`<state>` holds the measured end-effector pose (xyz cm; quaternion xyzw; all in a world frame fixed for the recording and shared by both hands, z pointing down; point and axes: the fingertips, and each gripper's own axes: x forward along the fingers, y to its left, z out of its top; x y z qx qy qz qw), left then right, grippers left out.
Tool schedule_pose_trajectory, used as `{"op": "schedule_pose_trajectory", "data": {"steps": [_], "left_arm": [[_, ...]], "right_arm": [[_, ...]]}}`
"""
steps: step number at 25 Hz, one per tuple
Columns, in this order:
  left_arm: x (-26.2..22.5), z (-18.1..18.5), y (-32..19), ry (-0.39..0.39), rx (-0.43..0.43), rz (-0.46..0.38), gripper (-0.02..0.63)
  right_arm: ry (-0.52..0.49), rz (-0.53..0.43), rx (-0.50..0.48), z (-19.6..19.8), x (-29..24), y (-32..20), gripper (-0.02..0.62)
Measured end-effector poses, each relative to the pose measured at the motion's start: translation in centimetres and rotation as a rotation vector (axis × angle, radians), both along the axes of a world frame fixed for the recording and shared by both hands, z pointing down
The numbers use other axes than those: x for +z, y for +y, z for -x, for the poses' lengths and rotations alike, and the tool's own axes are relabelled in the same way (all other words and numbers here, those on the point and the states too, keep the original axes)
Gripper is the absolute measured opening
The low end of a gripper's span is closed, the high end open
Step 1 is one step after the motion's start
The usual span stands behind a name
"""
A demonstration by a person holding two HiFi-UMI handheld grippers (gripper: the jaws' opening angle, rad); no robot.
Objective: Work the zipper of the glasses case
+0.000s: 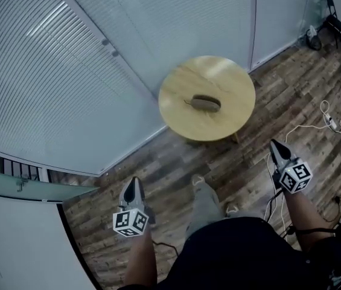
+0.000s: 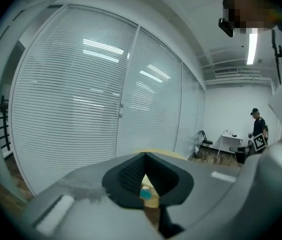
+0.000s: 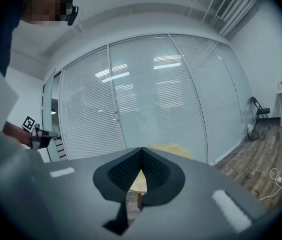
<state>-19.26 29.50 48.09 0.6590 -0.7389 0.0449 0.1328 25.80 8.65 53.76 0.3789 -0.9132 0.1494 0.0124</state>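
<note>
Where blinds (image 1: 67,71) meet plank floor (image 1: 176,162), round table (image 1: 230,89), glasses case (image 1: 205,103) atop.

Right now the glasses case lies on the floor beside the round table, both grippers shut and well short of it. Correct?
Not on the floor: the head view shows the glasses case lying on top of the round table. The left gripper and right gripper are shut and well short of it.

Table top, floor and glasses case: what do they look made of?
Table: pale wood or wood-look laminate, smooth with a faint sheen; grain streaks show.
Floor: mixed brown planks with visible seams; wood or laminate, cannot tell which.
Glasses case: grey-brown and matte, probably fabric-covered; too small to be sure.
</note>
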Motion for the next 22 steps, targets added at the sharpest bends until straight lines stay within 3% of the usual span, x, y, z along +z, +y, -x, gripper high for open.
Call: {"op": "schedule_pose_trajectory", "data": {"steps": [6,10,15,19,22], "left_arm": [[1.4,4.3,-10.0,0.047,0.057,-0.026,0.002],[1.5,7.1,-17.6,0.042,0.132,-0.035,0.002],[0.1,9.3,-25.9,0.002,0.257,-0.047,0.002],[1.9,11.2,-30.2,0.000,0.341,-0.008,0.002],[3.6,11.1,-31.7,-0.004,0.403,0.029,0.002]], "right_arm": [[0.030,0.036,0.081,2.5,0.6,-5.2,0.003],[0.055,0.017,0.130,4.6,-0.8,-9.0,0.003],[0.077,0.064,0.127,10.3,-0.7,-9.9,0.003],[0.094,0.116,0.158,13.0,0.3,-11.2,0.003],[0.101,0.098,0.162,14.0,-0.9,-12.1,0.005]]}}
